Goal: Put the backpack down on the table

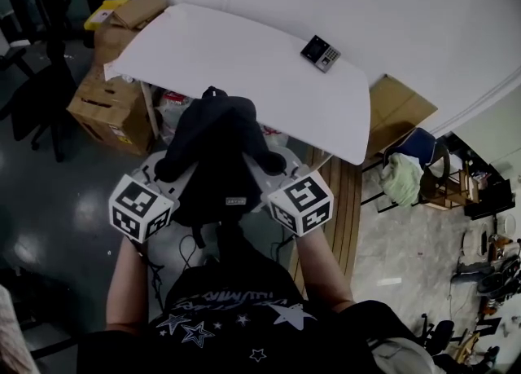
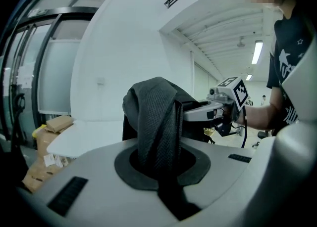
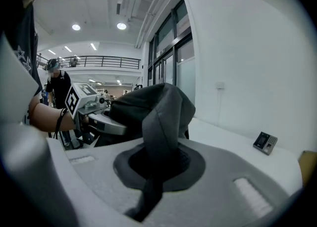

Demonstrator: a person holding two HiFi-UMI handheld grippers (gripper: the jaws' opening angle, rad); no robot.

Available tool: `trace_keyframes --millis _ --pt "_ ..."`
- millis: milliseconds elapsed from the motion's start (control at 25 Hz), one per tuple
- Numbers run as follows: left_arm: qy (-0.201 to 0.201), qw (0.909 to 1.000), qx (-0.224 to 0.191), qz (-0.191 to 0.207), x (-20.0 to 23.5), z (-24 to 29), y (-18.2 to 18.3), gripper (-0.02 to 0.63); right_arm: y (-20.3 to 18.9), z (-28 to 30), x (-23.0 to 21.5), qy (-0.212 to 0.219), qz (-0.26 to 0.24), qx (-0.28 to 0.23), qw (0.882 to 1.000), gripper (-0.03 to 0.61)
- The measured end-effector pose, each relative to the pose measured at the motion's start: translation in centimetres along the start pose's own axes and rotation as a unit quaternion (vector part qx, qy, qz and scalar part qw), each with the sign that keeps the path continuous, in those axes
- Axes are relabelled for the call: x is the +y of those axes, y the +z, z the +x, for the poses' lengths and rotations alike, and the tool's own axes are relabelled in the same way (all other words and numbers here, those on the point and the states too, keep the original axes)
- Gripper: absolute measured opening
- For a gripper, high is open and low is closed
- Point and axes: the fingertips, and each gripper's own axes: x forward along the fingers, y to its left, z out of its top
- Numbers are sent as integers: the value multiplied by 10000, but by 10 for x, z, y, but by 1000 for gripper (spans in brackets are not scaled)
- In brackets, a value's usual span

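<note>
Black backpack [image 1: 213, 152] hangs in the air between both sets of jaws, its bulk just ahead of them. The left gripper [image 2: 162, 169] jaws pinch it by one dark strap, the right gripper [image 3: 154, 171] jaws by another. White tabletop [image 1: 244, 63] lies beyond the jaws, backpack not set on it yet.

Head view steeply downward, gripper views close, all sharing backpack [image 1: 213, 152]

No legible text. Small pale tag [image 1: 234, 200] on the backpack [image 1: 213, 144]: print too small to read. Shirt [image 1: 232, 307]: a row of pale letters above star shapes, too blurred to read. Left marker cube [image 1: 140, 207] and right marker cube [image 1: 300, 204]: black-and-white square code patterns, without letters or numerals.
</note>
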Motion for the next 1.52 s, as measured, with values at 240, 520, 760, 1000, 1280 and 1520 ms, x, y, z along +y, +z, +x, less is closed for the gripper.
trace_keyframes --millis 240,520,760,1000,1280,1520 --pt "164 9997 -158 111 45 36 36 41 32 34 -54 56 -213 -237 9995 6" --pt "363 9985 -220 349 100 90 109 41 90 67 -138 141 -366 -595 9975 6" --pt "585 9973 -378 216 131 126 123 41 99 92 -181 281 -485 -698 9960 6" --pt "700 9965 -433 120 151 149 118 41 93 113 -204 367 -556 -733 9951 6" --pt "769 9952 -583 159 161 151 124 41 100 120 -210 442 -565 -962 9928 6" --pt "639 9952 -709 225 201 151 138 41 121 151 -218 292 -576 -1032 9926 6"
